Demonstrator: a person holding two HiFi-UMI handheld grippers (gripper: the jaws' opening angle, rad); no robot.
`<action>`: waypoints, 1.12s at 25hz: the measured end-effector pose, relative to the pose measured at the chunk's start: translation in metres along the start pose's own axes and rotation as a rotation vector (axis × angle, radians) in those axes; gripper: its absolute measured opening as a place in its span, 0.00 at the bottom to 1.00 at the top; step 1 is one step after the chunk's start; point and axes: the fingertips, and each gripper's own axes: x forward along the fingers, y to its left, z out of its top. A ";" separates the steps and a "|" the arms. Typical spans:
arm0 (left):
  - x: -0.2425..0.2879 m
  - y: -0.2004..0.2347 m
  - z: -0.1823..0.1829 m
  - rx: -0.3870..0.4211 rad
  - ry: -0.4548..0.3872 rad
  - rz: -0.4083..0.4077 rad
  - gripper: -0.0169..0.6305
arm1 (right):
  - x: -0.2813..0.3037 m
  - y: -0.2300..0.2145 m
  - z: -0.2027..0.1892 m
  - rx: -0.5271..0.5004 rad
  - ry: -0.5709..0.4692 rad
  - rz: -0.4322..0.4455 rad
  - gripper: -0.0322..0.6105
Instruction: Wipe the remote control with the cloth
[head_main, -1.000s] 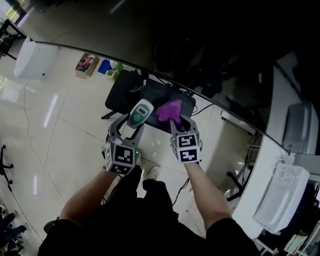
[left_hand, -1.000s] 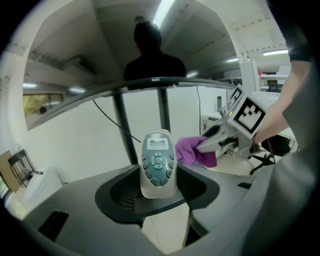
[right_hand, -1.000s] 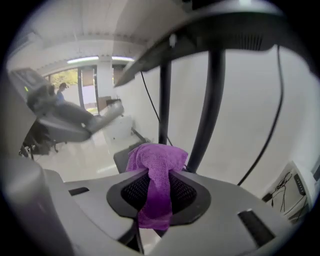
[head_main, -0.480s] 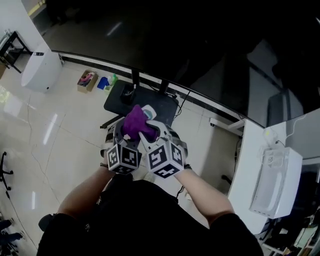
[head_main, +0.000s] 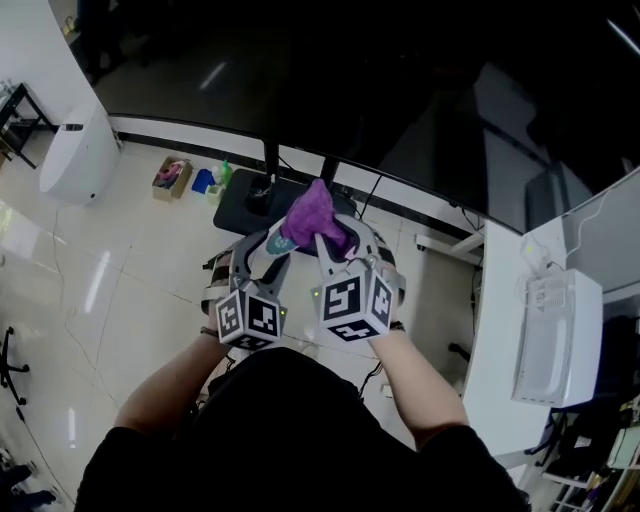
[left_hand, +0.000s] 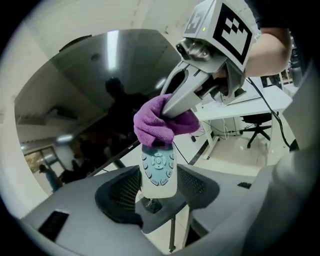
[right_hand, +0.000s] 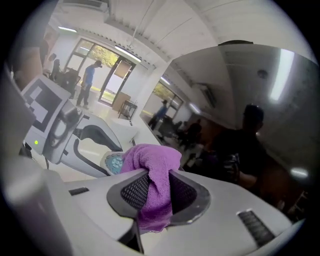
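Observation:
My left gripper (head_main: 262, 262) is shut on the lower end of a white remote control (left_hand: 158, 172) with pale blue buttons, and holds it upright in the air. A purple cloth (head_main: 315, 214) is pinched in my right gripper (head_main: 336, 250), whose jaws are shut on it. In the left gripper view the cloth (left_hand: 162, 125) presses on the remote's far end and covers its top. From the right gripper view the cloth (right_hand: 152, 180) bulges between the jaws, and the remote (right_hand: 114, 161) peeks out just behind it, with the left gripper (right_hand: 75, 135) beyond. Both grippers are close together in front of the person's chest.
A large dark glossy tabletop (head_main: 400, 100) spans the far side. Below the grippers stands a black chair (head_main: 245, 195) on a pale tiled floor. At the right a white desk (head_main: 495, 330) carries a white device (head_main: 555, 340). A white unit (head_main: 75, 150) and small coloured items (head_main: 190, 176) are at the left.
The two grippers, apart a second ago with cloth and remote side by side, have come together. The cloth has come onto the remote and now sits at its far end.

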 end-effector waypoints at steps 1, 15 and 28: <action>-0.001 0.003 0.000 0.004 -0.002 -0.003 0.37 | -0.003 0.005 0.009 -0.001 -0.018 0.005 0.21; -0.019 0.010 0.005 0.016 -0.034 -0.014 0.37 | 0.001 0.035 0.026 -0.119 0.048 0.014 0.21; -0.028 0.056 0.027 -1.302 -0.470 -0.539 0.37 | -0.030 -0.020 0.011 0.835 -0.336 0.204 0.21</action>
